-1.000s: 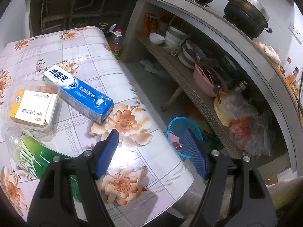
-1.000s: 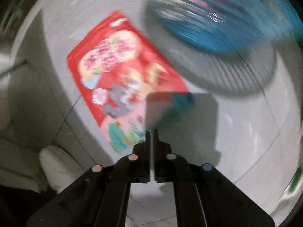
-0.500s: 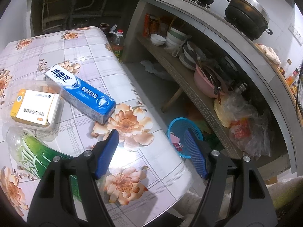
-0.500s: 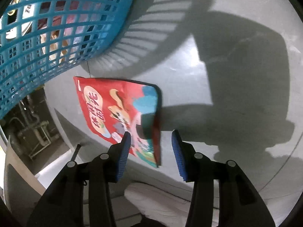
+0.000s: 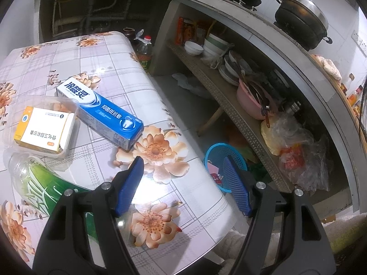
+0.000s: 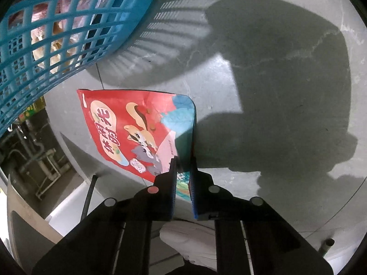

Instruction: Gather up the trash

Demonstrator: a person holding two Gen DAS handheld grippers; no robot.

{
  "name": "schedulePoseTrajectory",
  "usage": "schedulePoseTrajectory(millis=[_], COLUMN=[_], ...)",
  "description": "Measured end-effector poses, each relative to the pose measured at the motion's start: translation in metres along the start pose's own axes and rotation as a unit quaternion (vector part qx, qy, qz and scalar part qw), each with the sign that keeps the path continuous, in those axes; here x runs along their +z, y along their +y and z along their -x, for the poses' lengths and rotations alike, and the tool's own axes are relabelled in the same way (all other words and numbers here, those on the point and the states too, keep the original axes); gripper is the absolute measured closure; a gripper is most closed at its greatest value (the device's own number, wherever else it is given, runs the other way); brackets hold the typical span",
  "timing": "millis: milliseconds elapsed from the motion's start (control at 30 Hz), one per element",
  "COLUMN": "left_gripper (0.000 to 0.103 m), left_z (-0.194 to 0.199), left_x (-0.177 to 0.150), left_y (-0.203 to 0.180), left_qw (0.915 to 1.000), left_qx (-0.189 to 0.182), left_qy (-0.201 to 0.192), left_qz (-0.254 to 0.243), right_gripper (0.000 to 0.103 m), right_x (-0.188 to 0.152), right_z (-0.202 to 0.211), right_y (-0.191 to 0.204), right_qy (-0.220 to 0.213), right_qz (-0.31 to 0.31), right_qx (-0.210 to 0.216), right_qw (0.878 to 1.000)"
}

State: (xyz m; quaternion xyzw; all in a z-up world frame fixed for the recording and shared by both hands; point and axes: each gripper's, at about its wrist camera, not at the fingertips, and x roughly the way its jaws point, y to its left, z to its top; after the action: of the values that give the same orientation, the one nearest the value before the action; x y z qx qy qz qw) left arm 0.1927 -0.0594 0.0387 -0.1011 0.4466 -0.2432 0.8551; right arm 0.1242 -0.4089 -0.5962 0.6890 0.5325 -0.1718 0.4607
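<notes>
In the right wrist view my right gripper (image 6: 183, 160) is shut on the lower corner of a red snack bag (image 6: 137, 128), held just off the grey floor beside the blue mesh basket (image 6: 45, 29), which holds wrappers. In the left wrist view my left gripper (image 5: 183, 165) is open and empty above the floral table's (image 5: 183, 194) near corner. On the table lie a blue toothpaste box (image 5: 101, 112), a clear tray with an orange-white box (image 5: 43, 128) and a green-labelled plastic bottle (image 5: 41, 183). The blue basket shows on the floor past the table edge (image 5: 215, 151).
A low shelf (image 5: 229, 105) with bowls, a pink basin and plastic bags runs along the right. A black pot (image 5: 300, 18) stands on the counter above. An oil bottle (image 5: 144, 48) stands on the floor behind the table.
My right gripper was shut, opened around the red bag's corner, and has now closed on it beside the basket. My left gripper has barely moved.
</notes>
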Motion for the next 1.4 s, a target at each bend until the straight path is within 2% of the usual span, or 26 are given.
schedulePoseTrajectory(millis=[167, 300, 400, 533, 700, 767, 900, 933, 1033, 1200, 1333, 1400], left_gripper=[0.035, 0.035, 0.035, 0.035, 0.035, 0.035, 0.035, 0.035, 0.035, 0.035, 0.035, 0.035], left_z=[0.003, 0.005, 0.006, 0.009, 0.014, 0.016, 0.019, 0.019, 0.022, 0.028, 0.03, 0.032], left_x=[-0.001, -0.001, -0.003, -0.005, -0.008, -0.009, -0.01, -0.011, -0.012, -0.014, -0.015, -0.014], left_y=[0.0, -0.001, -0.003, -0.007, -0.009, -0.01, -0.011, -0.012, -0.013, -0.012, -0.007, -0.005], left_qw=[1.0, 0.9999, 0.9998, 0.9995, 0.9989, 0.9987, 0.9982, 0.998, 0.9975, 0.9967, 0.9968, 0.9967], left_qx=[-0.003, -0.01, -0.017, -0.027, -0.038, -0.042, -0.05, -0.052, -0.058, -0.064, -0.062, -0.063], left_qy=[-0.005, -0.011, -0.012, -0.018, -0.026, -0.029, -0.033, -0.035, -0.041, -0.049, -0.05, -0.052], left_qz=[-0.001, 0.0, 0.0, -0.003, -0.002, -0.001, -0.001, -0.001, 0.001, 0.003, 0.005, 0.007], right_gripper=[0.095, 0.096, 0.096, 0.096, 0.096, 0.096, 0.097, 0.103, 0.103, 0.103, 0.103, 0.103], right_x=[0.003, -0.02, -0.048, -0.093, -0.127, -0.137, -0.148, -0.148, -0.139, -0.101, -0.075, -0.052], right_z=[0.014, 0.035, 0.056, 0.087, 0.118, 0.144, 0.185, 0.199, 0.237, 0.274, 0.29, 0.298], right_y=[0.005, 0.043, 0.072, 0.115, 0.15, 0.159, 0.182, 0.189, 0.199, 0.19, 0.172, 0.159], right_qy=[-0.001, -0.022, -0.03, -0.053, -0.07, -0.089, -0.124, -0.135, -0.17, -0.209, -0.236, -0.259], right_qz=[0.029, 0.132, 0.214, 0.337, 0.412, 0.447, 0.486, 0.494, 0.49, 0.45, 0.399, 0.35], right_qx=[-0.005, -0.044, -0.064, -0.086, -0.087, -0.085, -0.075, -0.073, -0.059, -0.059, -0.045, -0.037], right_qw=[1.0, 0.99, 0.974, 0.936, 0.904, 0.886, 0.862, 0.856, 0.853, 0.866, 0.885, 0.899])
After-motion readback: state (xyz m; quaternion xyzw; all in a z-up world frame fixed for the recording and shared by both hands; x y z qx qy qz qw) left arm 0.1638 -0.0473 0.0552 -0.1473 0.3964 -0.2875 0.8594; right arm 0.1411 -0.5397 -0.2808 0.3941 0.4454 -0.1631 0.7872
